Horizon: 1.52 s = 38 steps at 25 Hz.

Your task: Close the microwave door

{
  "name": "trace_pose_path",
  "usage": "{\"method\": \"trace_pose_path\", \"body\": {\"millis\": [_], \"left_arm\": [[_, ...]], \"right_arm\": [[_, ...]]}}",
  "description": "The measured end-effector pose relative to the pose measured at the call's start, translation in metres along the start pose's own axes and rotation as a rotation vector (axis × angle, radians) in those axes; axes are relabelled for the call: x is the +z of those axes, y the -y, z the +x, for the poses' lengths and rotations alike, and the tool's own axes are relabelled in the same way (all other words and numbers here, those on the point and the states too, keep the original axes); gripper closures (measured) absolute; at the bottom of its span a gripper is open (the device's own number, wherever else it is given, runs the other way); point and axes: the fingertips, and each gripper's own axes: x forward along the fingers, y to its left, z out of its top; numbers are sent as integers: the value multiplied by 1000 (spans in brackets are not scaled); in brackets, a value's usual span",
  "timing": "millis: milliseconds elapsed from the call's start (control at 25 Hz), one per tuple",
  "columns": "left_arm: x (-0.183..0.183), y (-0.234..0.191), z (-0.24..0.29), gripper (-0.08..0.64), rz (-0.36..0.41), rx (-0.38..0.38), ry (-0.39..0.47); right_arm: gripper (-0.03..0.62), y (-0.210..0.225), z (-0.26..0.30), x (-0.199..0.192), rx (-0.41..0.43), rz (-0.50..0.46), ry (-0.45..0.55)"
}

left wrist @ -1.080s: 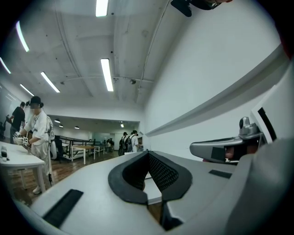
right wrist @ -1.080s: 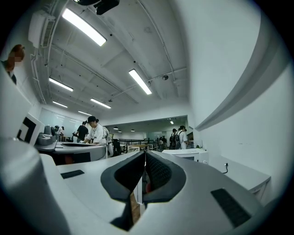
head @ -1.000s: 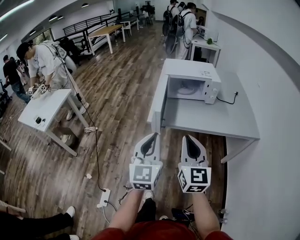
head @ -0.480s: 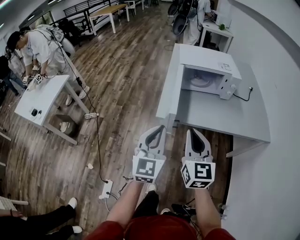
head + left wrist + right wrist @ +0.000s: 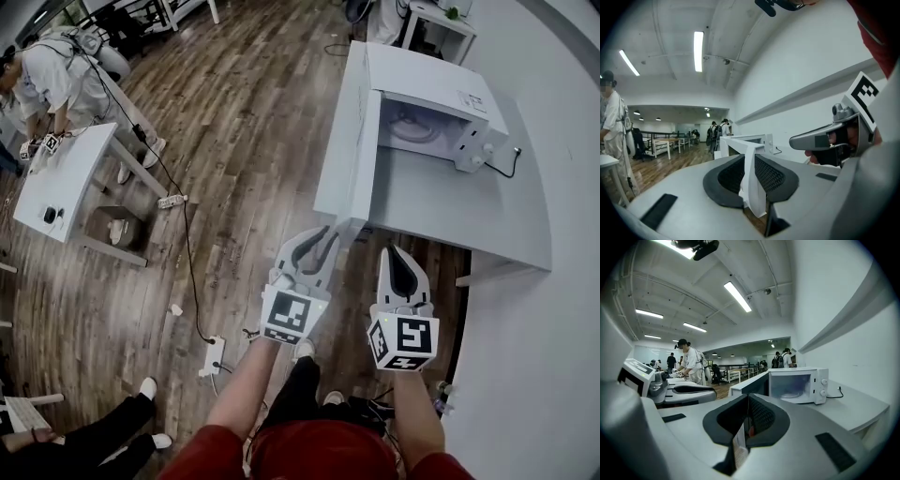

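The white microwave [image 5: 433, 120] stands on a pale grey table [image 5: 459, 220] against the right wall, with its door [image 5: 352, 141] swung fully open toward me. My left gripper [image 5: 323, 234] points level at the door's free end, just short of its lower corner. Its jaws are opening by a narrow gap. In the left gripper view the door's edge [image 5: 736, 144] shows through that gap of the left gripper [image 5: 749, 154]; no pad presses on it. My right gripper [image 5: 392, 251] is shut and empty, before the table's front edge. The right gripper view shows the microwave [image 5: 799, 385] beyond the right gripper [image 5: 748, 397].
A wooden floor lies left of the table, with a power strip [image 5: 211, 356] and a cable running across it. A small white table [image 5: 66, 183] and a person [image 5: 47, 75] are at the far left. A white wall closes the right side.
Both grippers have moved forward and down toward the open door's end. The left jaws, shut before, now stand slightly apart.
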Motion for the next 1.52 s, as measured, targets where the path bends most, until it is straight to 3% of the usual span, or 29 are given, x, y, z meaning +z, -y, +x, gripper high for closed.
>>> {"method": "trace_pose_path", "body": {"millis": [80,440,680,920,1240,1520], "left_arm": [[-10,-2,7,454,5,-55,-17],[-38,-7,35,387,71,-272,-55],[-44,-4,49,380,97,-448,-73],[-49,3,54,382,74,-560,-80],[-50,12,59,396,93,-631,-90],[-48,21,61,400,98,-630,-97]], "right_arm": [[563,3,6,-7,-11,3,-17],[563,11,28,-26,-52,11,-65],[565,16,37,-34,-83,14,-89],[565,18,40,-34,-109,11,-98],[564,26,40,-35,-144,10,-106],[564,34,28,-30,-173,12,-85]]}}
